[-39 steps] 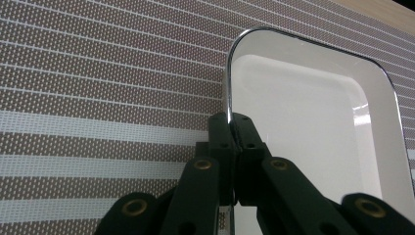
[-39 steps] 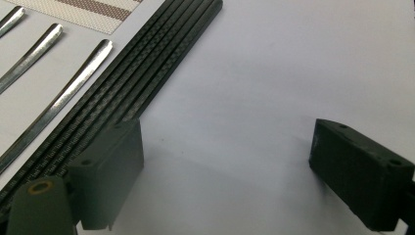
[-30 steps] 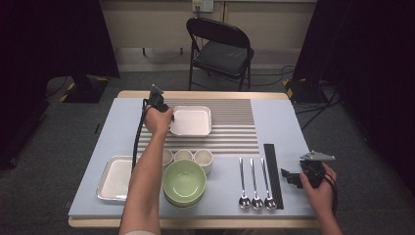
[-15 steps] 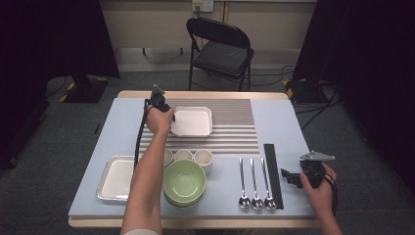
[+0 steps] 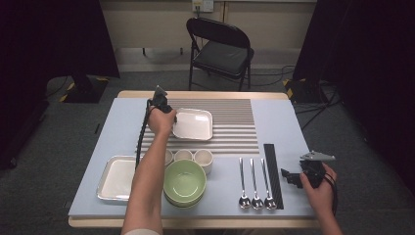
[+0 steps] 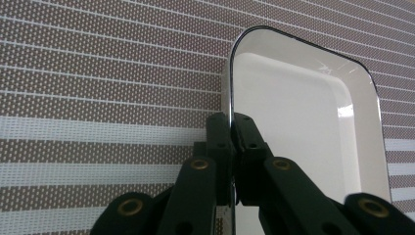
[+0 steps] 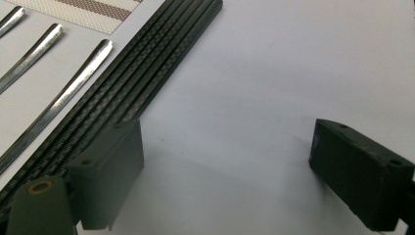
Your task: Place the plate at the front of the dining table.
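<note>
Hardly anything shifted over the second. The left hand-held gripper (image 5: 166, 108) was clamped on the near-left rim of the white tray (image 5: 194, 124) at each moment, and in the left gripper view its jaws pinched that thin rim between them. Any easing of the grip was too slight to tell in the high view. The tray lay on the striped mat (image 5: 230, 122) where it had lain, and neither arm had visibly moved on the tabletop (image 5: 288, 132).

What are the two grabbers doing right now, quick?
Left gripper: closed, pinching the rim of the white tray on the striped mat.
Right gripper: open, holding nothing, beside the black strips.
</note>
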Demonstrator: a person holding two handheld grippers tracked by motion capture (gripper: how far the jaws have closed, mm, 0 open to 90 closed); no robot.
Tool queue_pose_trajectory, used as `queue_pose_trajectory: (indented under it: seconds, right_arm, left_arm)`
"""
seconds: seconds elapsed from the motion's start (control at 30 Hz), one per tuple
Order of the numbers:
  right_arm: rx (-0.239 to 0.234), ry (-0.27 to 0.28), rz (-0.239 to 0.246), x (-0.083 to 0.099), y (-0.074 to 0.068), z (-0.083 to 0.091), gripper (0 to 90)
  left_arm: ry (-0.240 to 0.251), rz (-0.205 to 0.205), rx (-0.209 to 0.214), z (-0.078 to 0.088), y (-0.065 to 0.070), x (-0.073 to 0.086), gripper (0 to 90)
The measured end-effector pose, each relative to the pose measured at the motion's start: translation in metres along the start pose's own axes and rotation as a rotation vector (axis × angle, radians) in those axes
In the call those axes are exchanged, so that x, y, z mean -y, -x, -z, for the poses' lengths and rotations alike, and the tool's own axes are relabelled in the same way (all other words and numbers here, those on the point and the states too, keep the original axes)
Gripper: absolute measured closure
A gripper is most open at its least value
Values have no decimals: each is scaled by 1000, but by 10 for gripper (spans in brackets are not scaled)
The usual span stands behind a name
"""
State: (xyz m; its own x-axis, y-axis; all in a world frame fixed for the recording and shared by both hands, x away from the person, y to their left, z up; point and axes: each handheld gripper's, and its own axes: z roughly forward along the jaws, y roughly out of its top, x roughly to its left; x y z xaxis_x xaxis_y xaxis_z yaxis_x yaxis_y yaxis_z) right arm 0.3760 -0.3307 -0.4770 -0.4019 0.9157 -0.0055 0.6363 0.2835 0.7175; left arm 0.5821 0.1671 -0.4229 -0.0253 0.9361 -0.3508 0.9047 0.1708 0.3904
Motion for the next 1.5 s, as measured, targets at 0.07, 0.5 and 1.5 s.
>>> queue_pose_trajectory:
  seconds: [0.07, 0.5, 1.5]
  right_arm:
    - [0, 0, 0, 0, 0, 0, 117]
    - [3, 0, 1, 0, 0, 0, 117]
    - [0, 0, -2, 0, 0, 0, 117]
  left_arm:
    - [11, 6, 6, 0, 1, 0, 870]
    - [-15, 0, 6, -5, 1, 1, 876]
    - [-65, 7, 3, -12, 0, 3, 885]
